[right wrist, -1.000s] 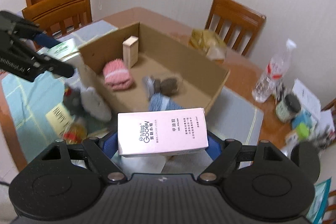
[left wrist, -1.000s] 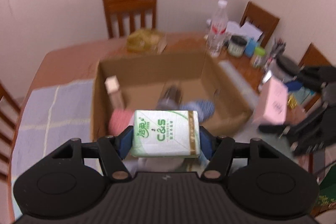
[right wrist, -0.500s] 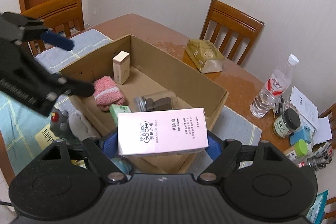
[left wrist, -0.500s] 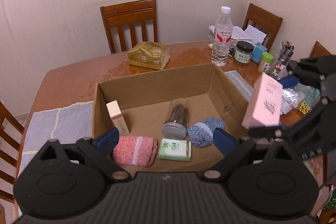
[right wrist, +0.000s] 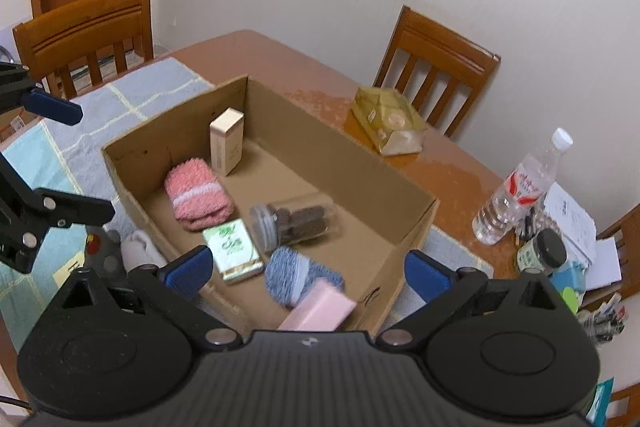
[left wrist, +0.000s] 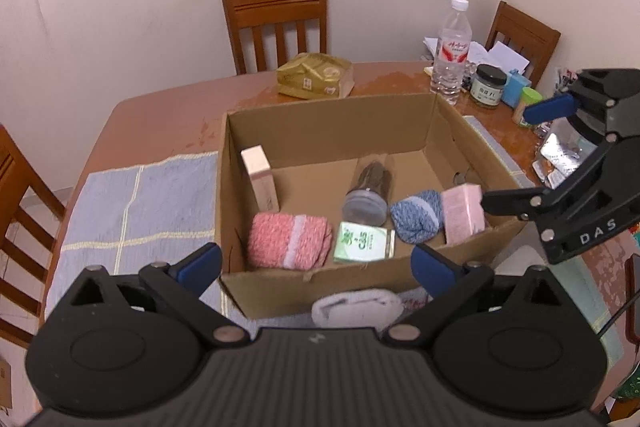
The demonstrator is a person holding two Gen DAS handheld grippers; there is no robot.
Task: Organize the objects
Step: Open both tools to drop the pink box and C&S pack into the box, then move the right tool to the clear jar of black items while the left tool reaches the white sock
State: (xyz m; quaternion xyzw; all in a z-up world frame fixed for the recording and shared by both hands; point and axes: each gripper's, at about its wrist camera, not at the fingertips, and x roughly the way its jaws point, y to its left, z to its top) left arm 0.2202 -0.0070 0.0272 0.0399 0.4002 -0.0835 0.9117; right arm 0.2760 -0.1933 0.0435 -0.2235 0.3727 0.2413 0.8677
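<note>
An open cardboard box [left wrist: 320,115] [right wrist: 280,99] stands on the table. Inside lie a pink towel [left wrist: 290,241] [right wrist: 198,193], a green tissue pack [left wrist: 363,242] [right wrist: 232,251], a clear jar [left wrist: 370,195] [right wrist: 296,221], a blue towel [left wrist: 416,215] [right wrist: 298,279], an upright beige carton [left wrist: 260,177] [right wrist: 227,139] and a pink box [left wrist: 464,213] [right wrist: 320,311], which leans in the corner by the blue towel. My left gripper [left wrist: 316,265] is open and empty above the box's near wall. My right gripper [right wrist: 306,269] is open and empty above the pink box.
A white sock [left wrist: 356,307] and a grey toy [right wrist: 104,251] lie outside the box's near wall on the blue placemat [left wrist: 136,203]. A gold bag [left wrist: 316,75], a water bottle [left wrist: 452,51], a jar [left wrist: 488,85] and clutter sit at the back right. Chairs ring the table.
The left gripper opened and dropped the green tissue pack into the box, then stayed open. The right gripper opened and the pink box fell into the box beside the blue towel.
</note>
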